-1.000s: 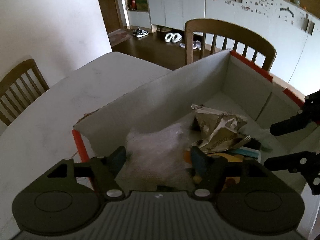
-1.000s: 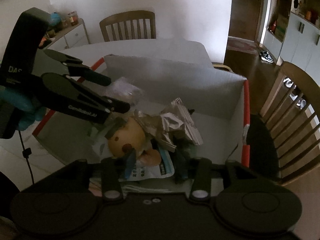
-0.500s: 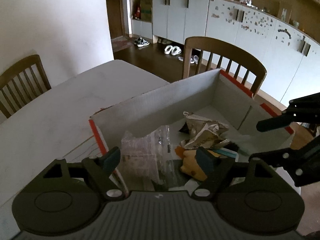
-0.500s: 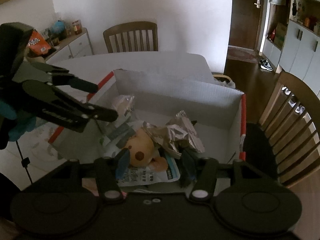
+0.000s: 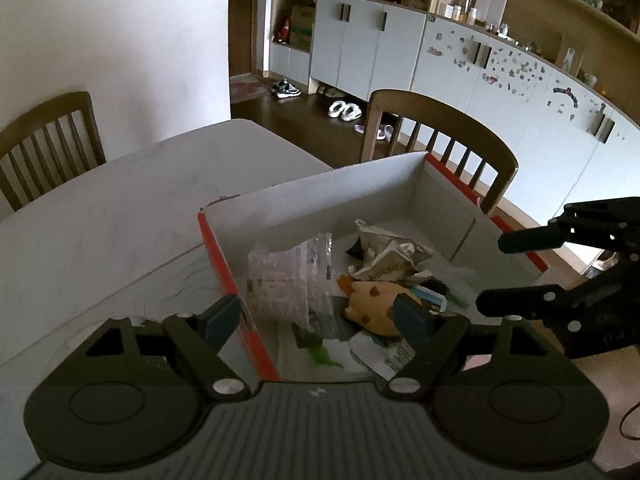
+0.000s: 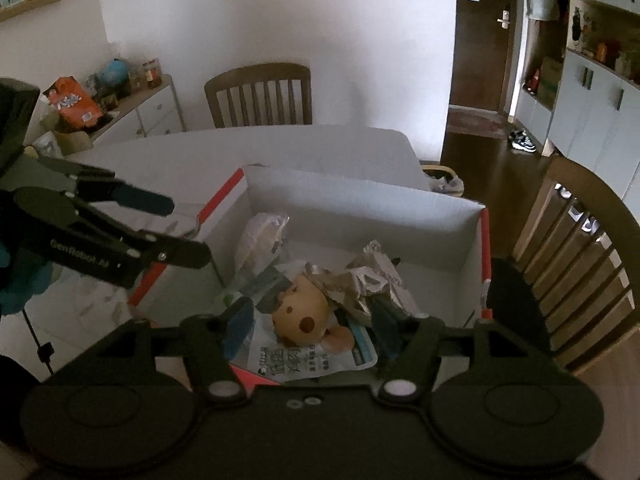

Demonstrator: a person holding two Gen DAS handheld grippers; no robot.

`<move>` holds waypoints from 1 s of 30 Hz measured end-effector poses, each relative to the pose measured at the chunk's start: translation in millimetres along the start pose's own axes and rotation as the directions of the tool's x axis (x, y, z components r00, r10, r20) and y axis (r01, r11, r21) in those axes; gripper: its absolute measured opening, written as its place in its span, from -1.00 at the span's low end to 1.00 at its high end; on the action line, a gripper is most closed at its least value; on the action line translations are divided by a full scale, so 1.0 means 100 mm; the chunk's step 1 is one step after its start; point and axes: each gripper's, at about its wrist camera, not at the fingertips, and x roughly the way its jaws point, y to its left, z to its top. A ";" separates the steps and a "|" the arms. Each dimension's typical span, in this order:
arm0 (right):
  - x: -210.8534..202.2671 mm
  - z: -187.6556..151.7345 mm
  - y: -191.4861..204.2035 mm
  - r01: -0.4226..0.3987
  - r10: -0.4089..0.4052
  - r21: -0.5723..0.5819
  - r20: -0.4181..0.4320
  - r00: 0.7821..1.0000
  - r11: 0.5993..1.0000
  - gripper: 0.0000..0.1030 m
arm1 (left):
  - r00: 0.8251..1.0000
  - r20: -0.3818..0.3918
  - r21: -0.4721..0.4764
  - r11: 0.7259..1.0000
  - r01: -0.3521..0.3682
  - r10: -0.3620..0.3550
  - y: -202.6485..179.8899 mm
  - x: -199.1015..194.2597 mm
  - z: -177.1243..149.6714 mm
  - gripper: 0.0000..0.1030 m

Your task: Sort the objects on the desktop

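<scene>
A white cardboard box with red edges (image 5: 320, 196) (image 6: 360, 200) stands on the table. Inside lie a clear plastic bag (image 5: 288, 276) (image 6: 262, 236), a crumpled foil wrapper (image 5: 386, 256) (image 6: 368, 276), a tan spotted plush toy (image 5: 374, 304) (image 6: 304, 314) and a printed packet (image 6: 308, 360). My left gripper (image 5: 316, 314) is open and empty, above the box's near left corner; it also shows in the right wrist view (image 6: 184, 228). My right gripper (image 6: 312, 322) is open and empty above the plush; it also shows in the left wrist view (image 5: 500, 272).
The white table (image 5: 120, 208) extends left and behind the box. Wooden chairs stand at the far side (image 6: 260, 92), the left (image 5: 48, 140) and right beside the box (image 5: 440, 140) (image 6: 580, 260). A sideboard with clutter (image 6: 120, 100) lies beyond.
Both grippers have pulled back and up from the box. The left gripper let go of the plastic bag, which now lies in the box.
</scene>
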 end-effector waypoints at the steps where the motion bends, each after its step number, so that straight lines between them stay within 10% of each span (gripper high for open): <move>1: -0.02 0.00 0.02 0.005 -0.005 0.001 0.004 1.000 1.000 0.36 | 1.000 -0.001 -0.002 1.000 0.005 -0.005 0.00 -0.02 -0.01 0.62; 10: -0.17 -0.01 0.17 0.061 -0.062 0.033 0.040 0.997 0.998 0.51 | 0.999 0.028 0.007 0.999 0.036 -0.037 -0.02 -0.23 -0.12 0.95; 30: -0.44 -0.24 0.44 0.153 -0.162 0.130 0.059 0.985 0.980 0.87 | 0.997 0.053 0.021 0.999 0.049 -0.050 -0.08 -0.59 -0.42 0.99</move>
